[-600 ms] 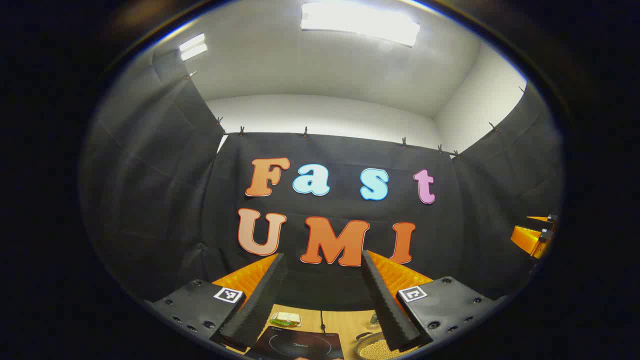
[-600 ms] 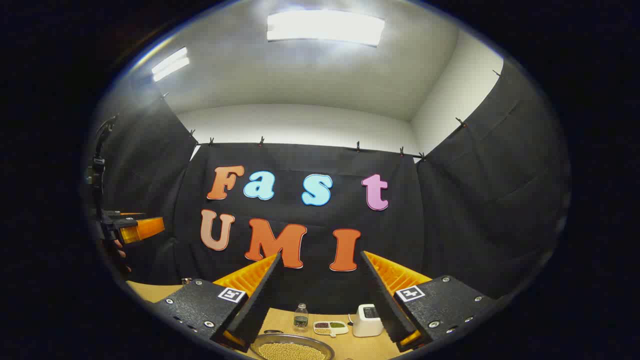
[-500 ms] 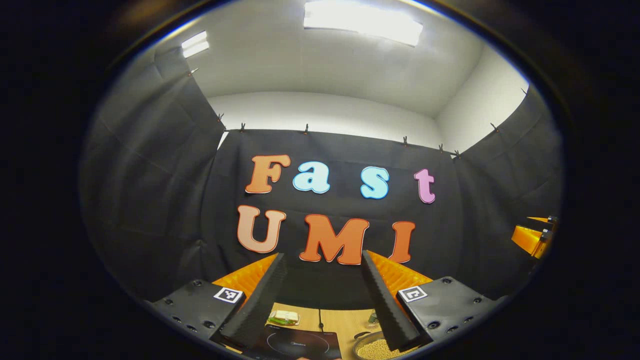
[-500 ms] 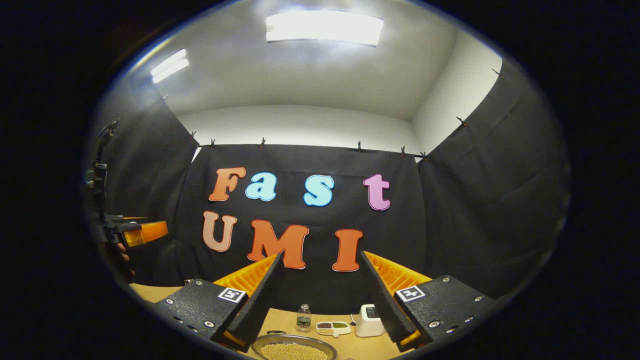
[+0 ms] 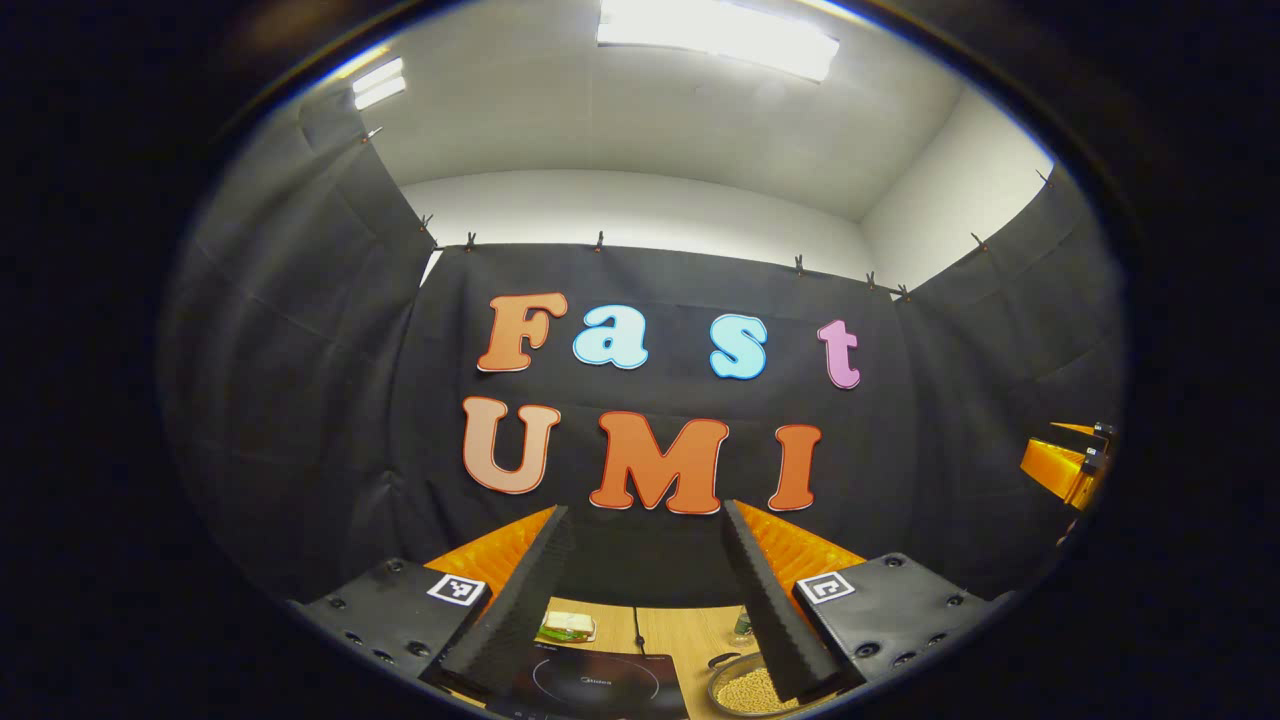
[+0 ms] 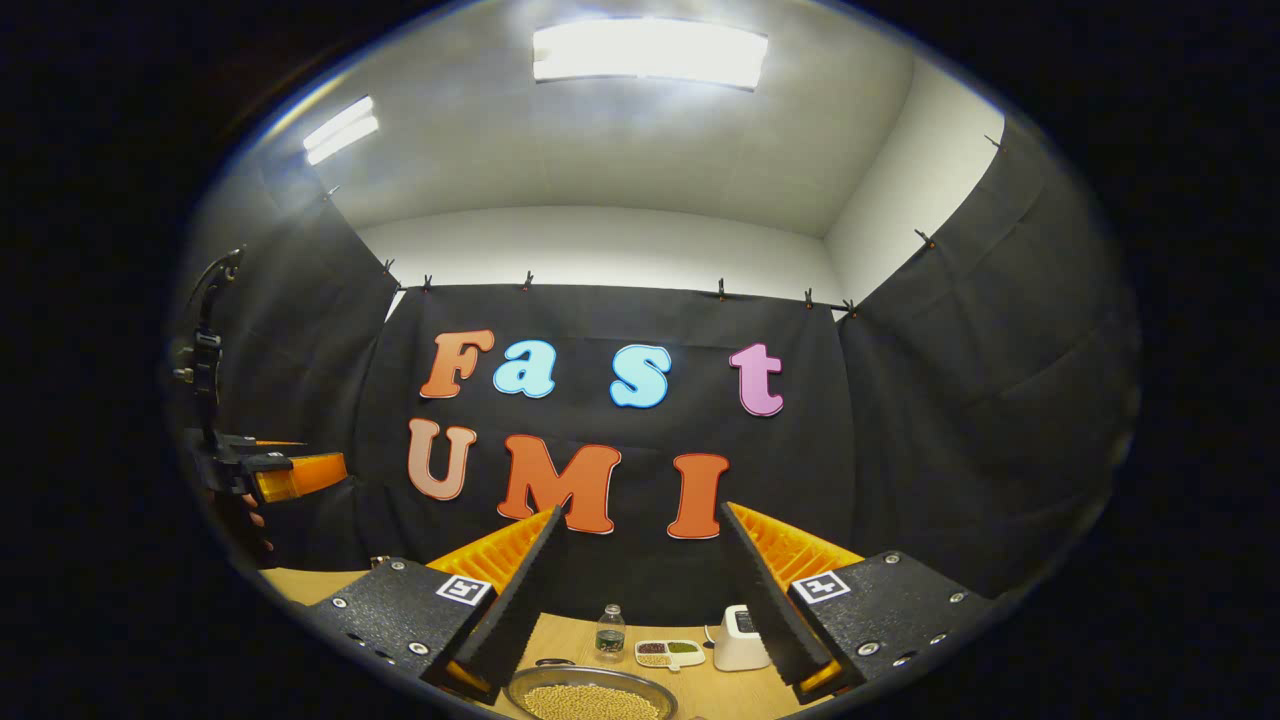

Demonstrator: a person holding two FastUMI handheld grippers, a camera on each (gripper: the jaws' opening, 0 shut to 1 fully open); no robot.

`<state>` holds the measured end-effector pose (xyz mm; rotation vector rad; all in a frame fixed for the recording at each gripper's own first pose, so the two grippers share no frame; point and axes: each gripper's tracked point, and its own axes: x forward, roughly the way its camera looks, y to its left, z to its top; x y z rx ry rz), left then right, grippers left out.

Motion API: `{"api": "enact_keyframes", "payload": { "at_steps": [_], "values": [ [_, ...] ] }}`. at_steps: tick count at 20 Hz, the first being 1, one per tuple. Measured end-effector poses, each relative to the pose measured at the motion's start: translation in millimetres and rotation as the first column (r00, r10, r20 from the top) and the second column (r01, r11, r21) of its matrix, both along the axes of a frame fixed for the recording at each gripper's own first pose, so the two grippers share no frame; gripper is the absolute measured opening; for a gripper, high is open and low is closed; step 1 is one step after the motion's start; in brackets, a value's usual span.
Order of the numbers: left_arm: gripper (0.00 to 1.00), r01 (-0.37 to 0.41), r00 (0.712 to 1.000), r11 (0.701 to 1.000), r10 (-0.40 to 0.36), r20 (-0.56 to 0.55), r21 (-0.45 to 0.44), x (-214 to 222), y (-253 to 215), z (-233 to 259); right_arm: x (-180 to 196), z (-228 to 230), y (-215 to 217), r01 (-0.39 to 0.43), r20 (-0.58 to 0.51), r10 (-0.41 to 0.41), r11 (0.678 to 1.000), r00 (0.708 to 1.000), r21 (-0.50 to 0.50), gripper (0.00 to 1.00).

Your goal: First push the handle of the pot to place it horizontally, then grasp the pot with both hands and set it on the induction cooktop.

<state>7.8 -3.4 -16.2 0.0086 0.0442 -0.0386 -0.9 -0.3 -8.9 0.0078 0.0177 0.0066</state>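
Left gripper view shows the left tongs (image 5: 645, 590) spread wide, gripping nothing, raised above the bench (image 5: 690, 635). Below them, the induction cooktop (image 5: 595, 685) lies at 6 o'clock, and the pot (image 5: 745, 688) of pale grains sits just beside it at about 5 o'clock. Right gripper view has the right tongs (image 6: 640, 590) likewise spread and empty, with the pot (image 6: 590, 698) at 6 o'clock; a small bottle (image 6: 610, 632) and a white appliance (image 6: 738, 638) stand beyond it.
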Motion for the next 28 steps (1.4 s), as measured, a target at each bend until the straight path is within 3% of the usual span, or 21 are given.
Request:
{"api": "enact_keyframes", "payload": {
  "at_steps": [8,20,28],
  "values": [
    [0.96,0.009,1.000,1.000,-0.009,0.008,0.012,-1.2,-4.0,-2.7,0.7,-2.9,-2.6,0.000,-0.007,0.000,1.000,1.000,0.002,0.94],
    [0.98,0.006,0.999,0.997,-0.009,0.039,0.078,-5.7,-0.4,-3.3,4.3,-42.0,-5.6,-0.008,-0.104,0.012,0.999,0.994,0.041,0.93],
    [0.98,0.019,0.999,0.997,-0.021,0.028,0.075,6.7,2.8,-14.0,-10.4,-106.5,1.3,-0.041,-0.233,0.061,0.995,0.971,0.089,0.84]
  ]
}}
